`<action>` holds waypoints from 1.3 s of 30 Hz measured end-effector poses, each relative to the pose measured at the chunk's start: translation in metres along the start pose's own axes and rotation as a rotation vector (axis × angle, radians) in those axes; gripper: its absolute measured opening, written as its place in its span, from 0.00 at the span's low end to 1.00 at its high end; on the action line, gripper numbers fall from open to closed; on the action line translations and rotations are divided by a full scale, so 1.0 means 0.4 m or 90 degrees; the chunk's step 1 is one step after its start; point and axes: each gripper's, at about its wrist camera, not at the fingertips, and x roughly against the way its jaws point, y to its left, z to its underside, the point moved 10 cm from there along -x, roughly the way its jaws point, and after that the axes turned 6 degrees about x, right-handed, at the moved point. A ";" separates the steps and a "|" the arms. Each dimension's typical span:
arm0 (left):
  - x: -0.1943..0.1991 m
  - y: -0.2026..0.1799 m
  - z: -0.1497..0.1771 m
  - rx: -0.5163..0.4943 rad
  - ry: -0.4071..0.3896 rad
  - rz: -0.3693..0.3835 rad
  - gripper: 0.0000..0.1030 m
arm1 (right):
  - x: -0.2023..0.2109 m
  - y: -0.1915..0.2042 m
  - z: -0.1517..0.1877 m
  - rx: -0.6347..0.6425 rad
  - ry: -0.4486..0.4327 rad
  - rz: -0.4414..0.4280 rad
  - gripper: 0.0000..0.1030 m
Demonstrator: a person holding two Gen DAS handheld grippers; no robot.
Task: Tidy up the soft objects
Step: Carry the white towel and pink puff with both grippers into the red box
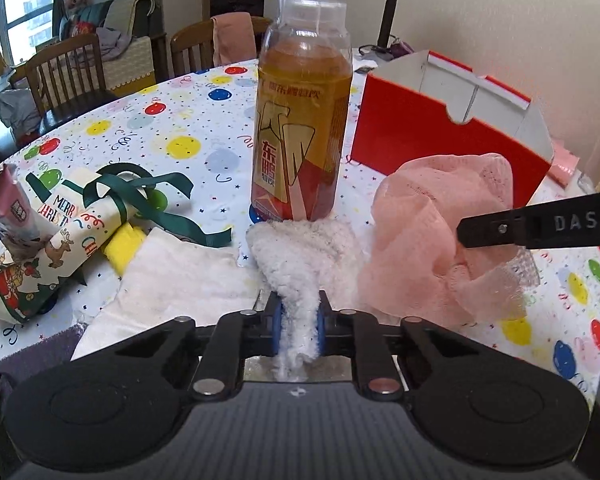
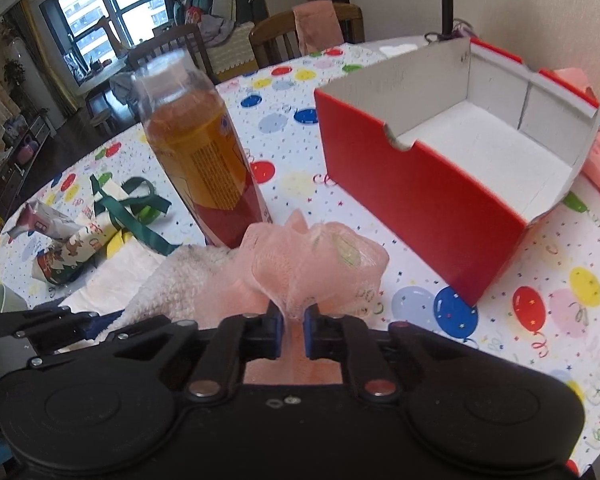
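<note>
white fluffy cloth (image 1: 296, 264) is pinched between the blue pads of the left gripper (image 1: 299, 330), whose jaws are nearly closed on its near end; its long axis runs from the pads away toward the foot of the bottle (image 1: 302, 120), where its far end rests on the table (image 1: 188, 120). pink mesh cloth (image 2: 316, 264) is bunched up and squeezed between the pads of the right gripper (image 2: 292, 334), jaws almost together, the puff rising just above the fingers.

from the left wrist view the right gripper's arm crosses over the pink mesh and reads "das". the bottle stands upright, amber liquid inside, with a red and gold label of chinese characters. left of it lies a wrapped roll (image 1: 56, 240) reading "merry christmas", tied with a green ribbon (image 1: 156, 200), beside a yellow piece (image 1: 124, 248) and a flat white cloth (image 1: 180, 280).

red box (image 2: 440, 184) stands open-topped just beyond and to the right of the pink mesh, white inside, with a notch in its near rim. bare balloon-print tablecloth lies between box and bottle, and more to the box's right, near the table edge.
</note>
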 end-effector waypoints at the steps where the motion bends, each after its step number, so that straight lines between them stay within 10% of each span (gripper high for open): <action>1: 0.008 -0.001 -0.003 0.001 -0.003 0.005 0.14 | 0.012 0.001 -0.003 0.004 -0.006 0.002 0.06; 21: 0.260 -0.090 -0.152 0.009 -0.105 0.076 0.14 | 0.288 -0.029 -0.101 0.072 -0.080 0.008 0.06; 39: 0.274 -0.311 -0.413 -0.012 -0.174 0.060 0.14 | 0.301 -0.213 -0.289 0.124 -0.136 -0.028 0.06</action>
